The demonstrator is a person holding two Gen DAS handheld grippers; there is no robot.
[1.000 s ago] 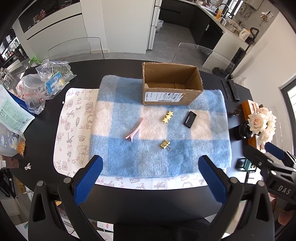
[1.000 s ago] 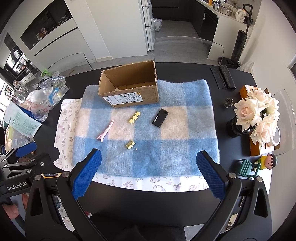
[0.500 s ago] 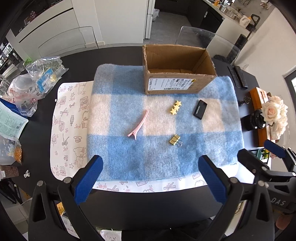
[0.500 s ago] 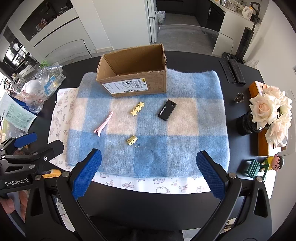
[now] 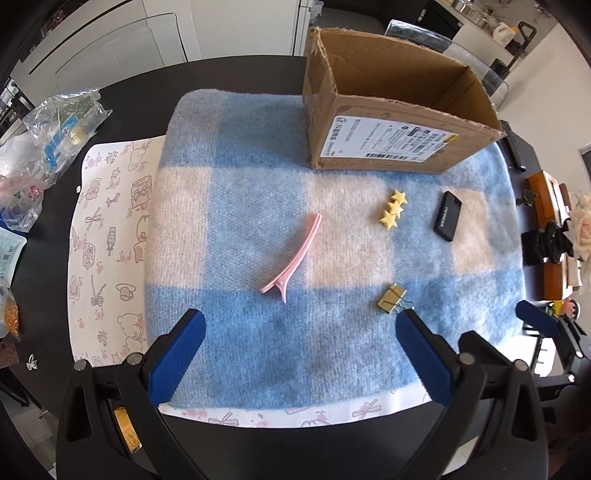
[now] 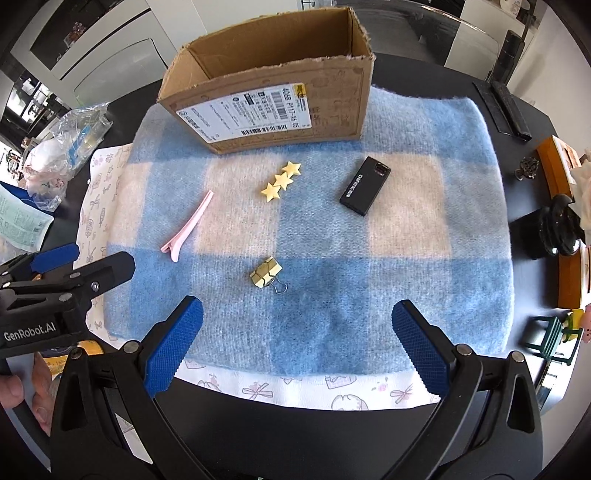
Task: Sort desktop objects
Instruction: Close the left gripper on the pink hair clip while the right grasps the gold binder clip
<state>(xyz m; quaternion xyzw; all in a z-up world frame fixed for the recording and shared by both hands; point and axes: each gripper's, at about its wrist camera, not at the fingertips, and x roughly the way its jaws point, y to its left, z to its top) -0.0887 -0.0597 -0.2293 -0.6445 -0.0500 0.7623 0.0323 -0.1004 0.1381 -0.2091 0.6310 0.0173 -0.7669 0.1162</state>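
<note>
Both grippers, left (image 5: 301,345) and right (image 6: 297,332), hover spread wide and empty above the checked blanket (image 6: 406,258) (pink hair clip (image 5: 293,256) untouched).

Daylight falls bright across a round black table (image 5: 236,70). Beyond it stand white cabinets (image 5: 110,44), a clear acrylic chair (image 5: 122,40) and a grey floor (image 5: 369,18). A dark kitchen counter (image 5: 480,14) runs along the far right, beside a white wall (image 5: 554,74).

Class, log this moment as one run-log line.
left hand-held gripper: open | right hand-held gripper: open | pink clip, star clip, binder clip, black device: on blanket | box: no items visible inside
</note>
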